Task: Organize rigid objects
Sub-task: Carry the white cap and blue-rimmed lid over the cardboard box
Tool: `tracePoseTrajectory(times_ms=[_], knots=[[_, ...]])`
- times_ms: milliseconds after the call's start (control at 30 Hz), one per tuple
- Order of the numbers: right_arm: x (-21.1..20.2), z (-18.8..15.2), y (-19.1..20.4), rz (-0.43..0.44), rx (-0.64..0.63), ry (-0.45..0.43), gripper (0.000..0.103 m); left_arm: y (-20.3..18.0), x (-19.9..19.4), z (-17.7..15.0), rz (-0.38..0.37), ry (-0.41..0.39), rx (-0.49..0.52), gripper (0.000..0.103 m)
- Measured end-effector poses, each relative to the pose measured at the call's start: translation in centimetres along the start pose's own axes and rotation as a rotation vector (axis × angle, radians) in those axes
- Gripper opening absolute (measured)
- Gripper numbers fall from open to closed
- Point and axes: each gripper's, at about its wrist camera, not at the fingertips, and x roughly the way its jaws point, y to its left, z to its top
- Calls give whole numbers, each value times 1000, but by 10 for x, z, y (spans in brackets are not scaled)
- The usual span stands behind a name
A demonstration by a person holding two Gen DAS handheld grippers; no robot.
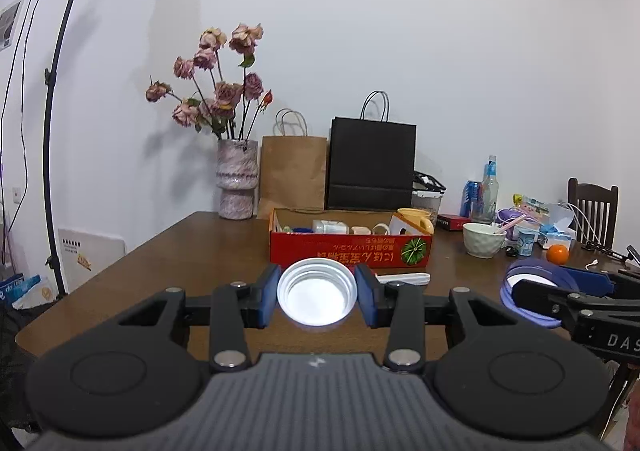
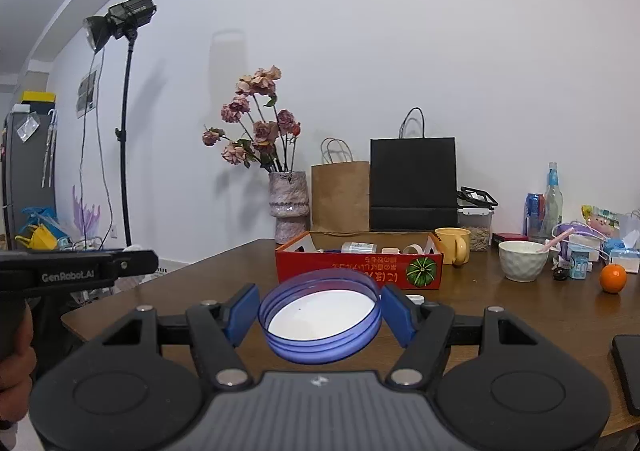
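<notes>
My left gripper (image 1: 316, 293) is shut on a white screw lid (image 1: 317, 295), its open side facing the camera, held above the table in front of the red cardboard box (image 1: 348, 251). My right gripper (image 2: 319, 313) is shut on a larger translucent blue lid (image 2: 320, 315) with a white inside; it also shows at the right of the left wrist view (image 1: 534, 291). The red box (image 2: 360, 271) holds several small items, among them a white bottle (image 1: 330, 227) lying down and a tape roll (image 1: 380, 229).
On the brown table (image 2: 500, 307) stand a vase of dried roses (image 1: 237, 183), a brown bag (image 1: 294, 171), a black bag (image 1: 372, 163), a yellow mug (image 2: 454, 245), a white bowl (image 2: 522, 261), an orange (image 2: 613, 278), bottles and clutter at right. A light stand (image 2: 126, 131) is left.
</notes>
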Motion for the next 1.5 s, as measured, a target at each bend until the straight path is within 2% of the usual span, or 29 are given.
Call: tracePoseTrajectory(times_ms=[333,533,667,833,900,1067,1233,1367,1500], knots=[[55,23,-25,10,19,21,67,6,47,16,-1,5,-8,41],[118,58,-58,69,77,46,66,6,119,51,-75,45,-8,41],[165,88,-81,70,74,61,66,7,178,84,-79,41,6,41],[232,120,-106,53,58,86,66,7,264,119,-129,142,-44,41],[258,126,-116,51,64,107,66,5,294,126,-118,162,-42,41],[334,138,-147,64,133,211,66,-4,370,134,-130,245,-11,41],[411,133,-162,49,140,295,67,-11,456,124,-118,375,-16,41],[475,117,-178,38,221,395,67,-14,521,103,-127,510,-67,41],[525,93,-191,38,291,502,67,-18,562,82,-116,602,-53,41]])
